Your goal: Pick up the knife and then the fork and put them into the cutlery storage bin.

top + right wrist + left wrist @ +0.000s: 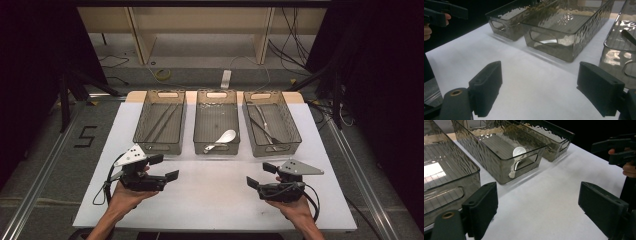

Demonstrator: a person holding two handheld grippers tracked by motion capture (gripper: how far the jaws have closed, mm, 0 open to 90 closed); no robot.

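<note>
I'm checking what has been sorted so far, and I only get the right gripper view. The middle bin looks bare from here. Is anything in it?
Observer: Yes. A white spoon lies in the middle bin, near its front end, with the handle pointing to the front left corner.
Operator: And the left bin?
Observer: The left bin holds a few long thin dark sticks, lying lengthwise. They look like chopsticks.
Operator: I see one dark handle in the right bin. Is there more?
Observer: The right bin holds several pieces of metal cutlery, laid lengthwise and crossing one another. I can't tell which kinds.
</note>
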